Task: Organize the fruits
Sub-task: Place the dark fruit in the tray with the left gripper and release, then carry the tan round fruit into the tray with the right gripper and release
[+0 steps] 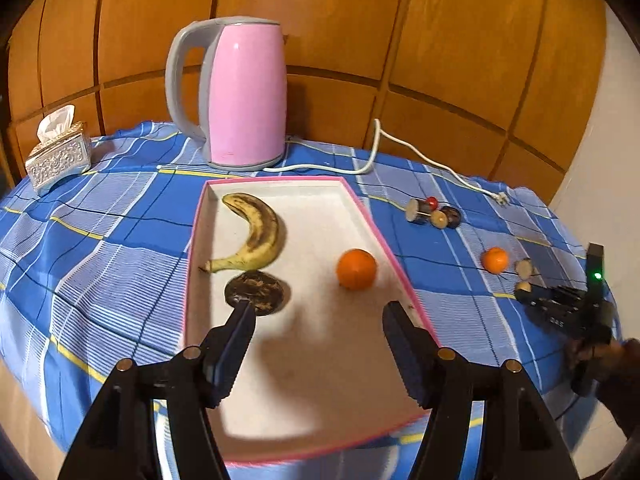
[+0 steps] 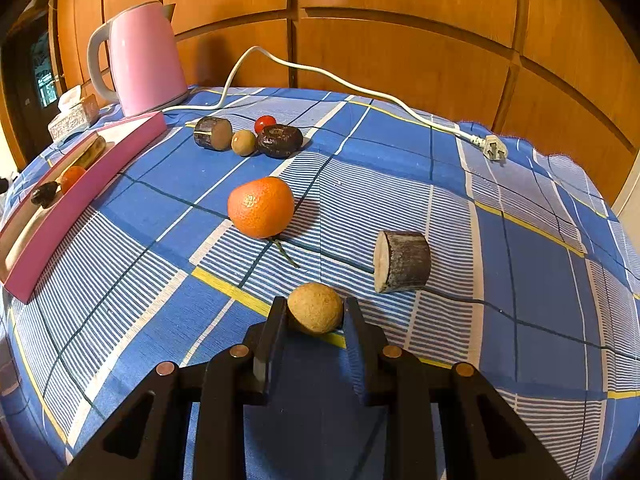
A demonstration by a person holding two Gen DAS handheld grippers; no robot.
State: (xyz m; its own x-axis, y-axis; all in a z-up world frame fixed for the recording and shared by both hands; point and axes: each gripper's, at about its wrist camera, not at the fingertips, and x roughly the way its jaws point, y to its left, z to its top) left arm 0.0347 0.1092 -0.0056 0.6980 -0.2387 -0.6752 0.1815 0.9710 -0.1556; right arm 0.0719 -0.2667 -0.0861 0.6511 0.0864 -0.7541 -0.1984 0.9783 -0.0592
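A pink-rimmed white tray (image 1: 320,368) holds a spotted banana (image 1: 256,232), a dark round fruit (image 1: 256,290) and an orange (image 1: 356,269). My left gripper (image 1: 318,322) is open and empty above the tray's near part. My right gripper (image 2: 316,312) is shut on a small tan round fruit (image 2: 315,307) at the tablecloth; it also shows in the left wrist view (image 1: 524,288). A second orange (image 2: 261,207) lies on the cloth ahead of it. Farther back lie a small green-tan fruit (image 2: 243,142), a dark fruit (image 2: 279,141) and a small red fruit (image 2: 264,122).
A pink kettle (image 1: 244,96) stands behind the tray, its white cord (image 2: 360,84) and plug (image 2: 494,148) trailing across the blue checked cloth. Two cut wood logs (image 2: 402,262) (image 2: 212,133) lie among the fruits. A tissue box (image 1: 58,156) stands far left.
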